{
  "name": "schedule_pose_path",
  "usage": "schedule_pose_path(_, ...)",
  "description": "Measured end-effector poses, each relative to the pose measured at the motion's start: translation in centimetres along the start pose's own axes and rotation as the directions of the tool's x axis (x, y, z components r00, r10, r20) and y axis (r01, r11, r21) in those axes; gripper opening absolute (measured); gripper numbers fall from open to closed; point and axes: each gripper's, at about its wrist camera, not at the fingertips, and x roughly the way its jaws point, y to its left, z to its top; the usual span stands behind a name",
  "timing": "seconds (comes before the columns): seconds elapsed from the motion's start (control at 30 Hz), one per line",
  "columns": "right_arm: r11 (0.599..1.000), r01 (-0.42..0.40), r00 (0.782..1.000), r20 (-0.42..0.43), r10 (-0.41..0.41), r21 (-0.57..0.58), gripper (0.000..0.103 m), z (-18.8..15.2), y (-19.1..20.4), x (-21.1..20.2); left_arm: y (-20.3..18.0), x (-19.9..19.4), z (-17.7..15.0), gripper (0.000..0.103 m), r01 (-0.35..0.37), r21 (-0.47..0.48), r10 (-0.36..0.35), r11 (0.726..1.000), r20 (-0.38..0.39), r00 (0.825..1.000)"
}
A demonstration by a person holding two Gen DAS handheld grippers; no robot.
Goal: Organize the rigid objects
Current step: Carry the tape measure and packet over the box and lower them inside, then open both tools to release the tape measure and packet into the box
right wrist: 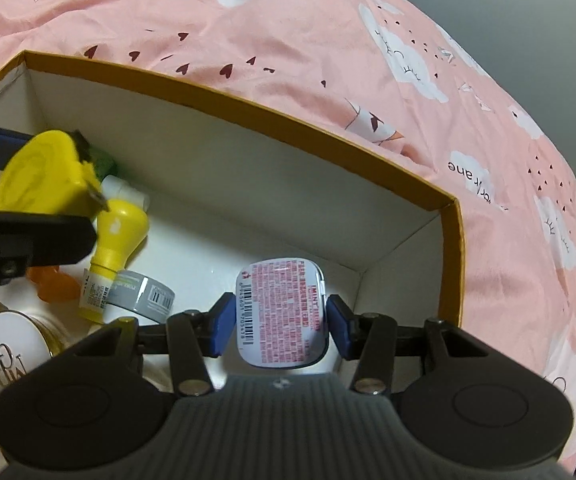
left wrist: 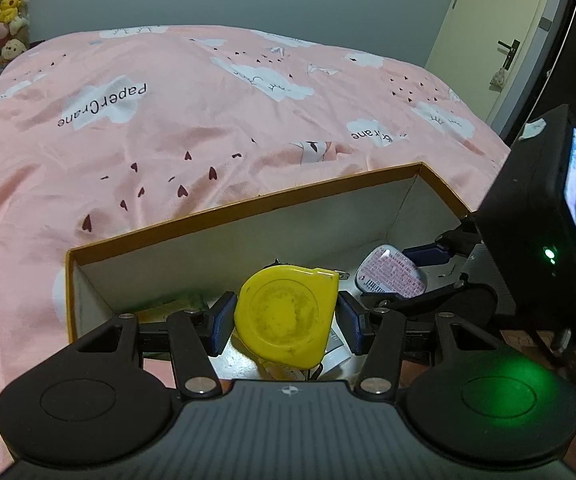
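Observation:
My left gripper point(left wrist: 286, 320) is shut on a yellow tape measure point(left wrist: 288, 312), held upright between the blue pads just above the open cardboard box point(left wrist: 248, 204). In the right wrist view the same tape measure point(right wrist: 44, 176) hangs at the box's left end. My right gripper point(right wrist: 282, 326) is shut on a flat white mint tin point(right wrist: 284, 312) with a red printed label and a barcode, held over the box's white floor near the right end wall. From the left wrist view the tin point(left wrist: 391, 276) shows to the right, between the right gripper's fingers point(left wrist: 427, 254).
The orange-rimmed box point(right wrist: 288, 116) rests on a pink cloud-print bedspread point(right wrist: 327, 40). At its left end lie a yellow bottle point(right wrist: 118, 236), a grey roll point(right wrist: 144, 294), an orange item point(right wrist: 52, 284), a white round case point(right wrist: 8, 356) and something green point(right wrist: 104, 164). A door point(left wrist: 487, 60) stands at the far right.

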Motion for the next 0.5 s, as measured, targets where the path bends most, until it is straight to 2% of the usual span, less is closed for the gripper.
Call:
schedule_pose_path(0.07,1.0,-0.002,1.0,0.009,0.002,-0.007,0.053,-0.2,0.1,-0.3,0.1,0.1,-0.1,0.061,0.003,-0.002,-0.003,1.0,-0.002,1.0)
schedule_pose_path(0.2,1.0,-0.009,0.999,0.039,0.009,-0.012,0.067,-0.6,0.4,-1.4,0.3,0.4,-0.1,0.061,0.007,-0.015,-0.007,1.0,-0.007,1.0)
schedule_pose_path(0.5,1.0,0.008,0.995,0.096,-0.006,-0.022,0.068,-1.3,-0.1,-3.5,-0.7,2.8,1.2,0.061,0.069,-0.043,-0.07,0.997,-0.034,0.997)
